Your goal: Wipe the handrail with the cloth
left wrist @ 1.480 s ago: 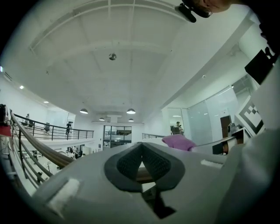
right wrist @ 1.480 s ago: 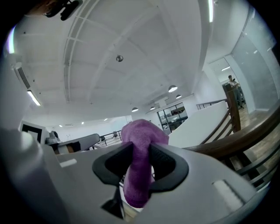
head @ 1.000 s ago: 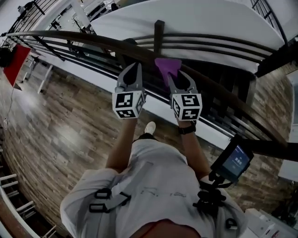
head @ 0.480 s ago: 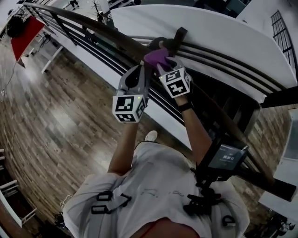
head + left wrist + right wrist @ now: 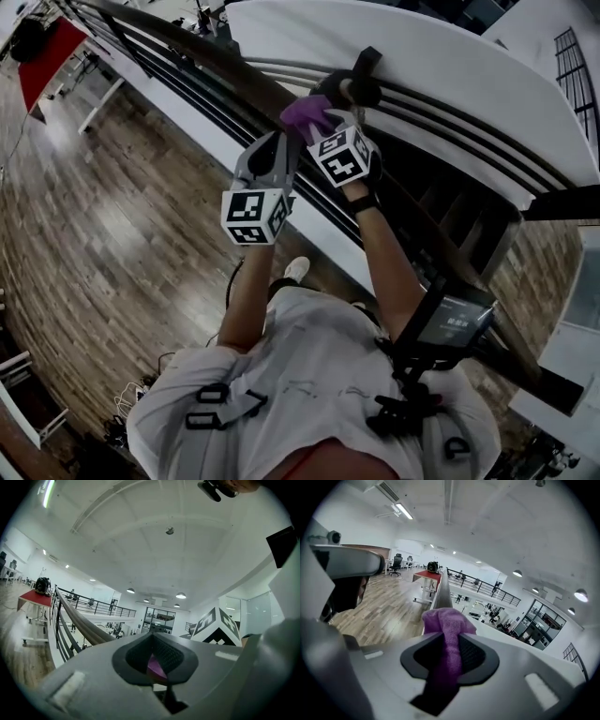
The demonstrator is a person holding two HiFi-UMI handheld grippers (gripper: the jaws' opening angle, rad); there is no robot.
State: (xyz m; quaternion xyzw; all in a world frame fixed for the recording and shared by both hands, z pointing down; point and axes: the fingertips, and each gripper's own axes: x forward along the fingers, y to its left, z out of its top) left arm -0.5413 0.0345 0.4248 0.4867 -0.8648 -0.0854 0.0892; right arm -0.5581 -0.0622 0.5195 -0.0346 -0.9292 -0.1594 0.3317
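A bunched, fuzzy purple cloth (image 5: 306,114) rests against the dark curved handrail (image 5: 202,56) of an office mezzanine floored in wood planks (image 5: 103,216). The right gripper (image 5: 323,120) has its jaws clamped on the cloth. The left gripper (image 5: 281,141), jaws together and empty, hovers just beside it. A dark baluster post (image 5: 366,67) stands close beyond the cloth, and a red table (image 5: 42,61) is well apart.

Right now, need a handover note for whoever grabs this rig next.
Left claw: shut, holds nothing, just short of the handrail.
Right claw: shut on the purple cloth, bunched at the handrail near a dark post.
Done: cloth gripped and brought to the handrail. How much is wiped can't be told.
Left: drag the cloth along the handrail, probably with the right claw clamped.
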